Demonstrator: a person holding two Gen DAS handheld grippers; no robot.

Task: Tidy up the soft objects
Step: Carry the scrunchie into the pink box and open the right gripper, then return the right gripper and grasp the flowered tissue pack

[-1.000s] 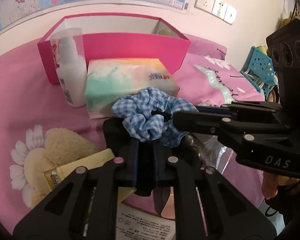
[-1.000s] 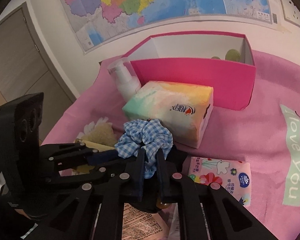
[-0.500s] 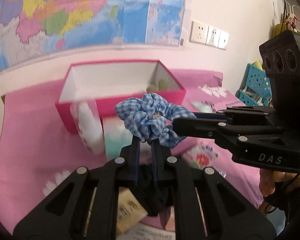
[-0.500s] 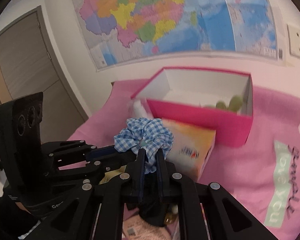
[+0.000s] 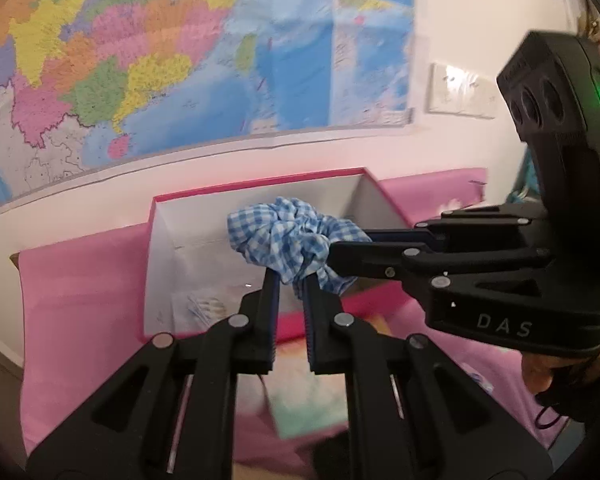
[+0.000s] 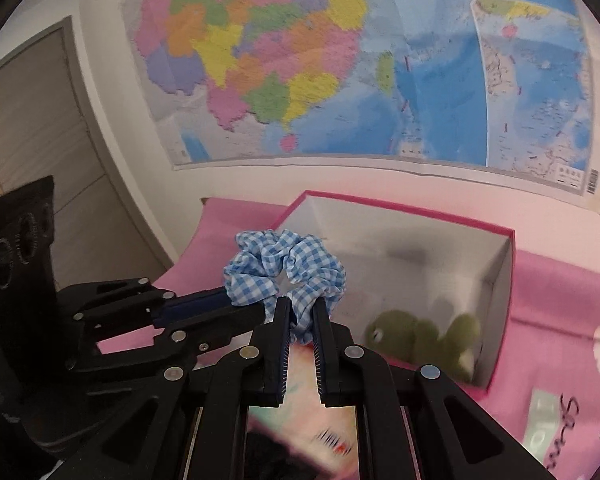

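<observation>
Lifted clear of the bed now, the soft, light scrunchie (image 5: pixel 296 240) hangs pinched by both grippers, left gripper (image 5: pixel 289 280) and right gripper (image 6: pixel 301 314), seemingly above the pink box (image 6: pixel 496 312).

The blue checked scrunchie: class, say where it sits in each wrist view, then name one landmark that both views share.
Left wrist view: the scrunchie sits just above centre, pinched between the left gripper and the right gripper, which enters from the right.
Right wrist view: the scrunchie sits centre, above the right gripper, with the left gripper entering from the left.
Shared landmark: the open pink box behind it.
</observation>
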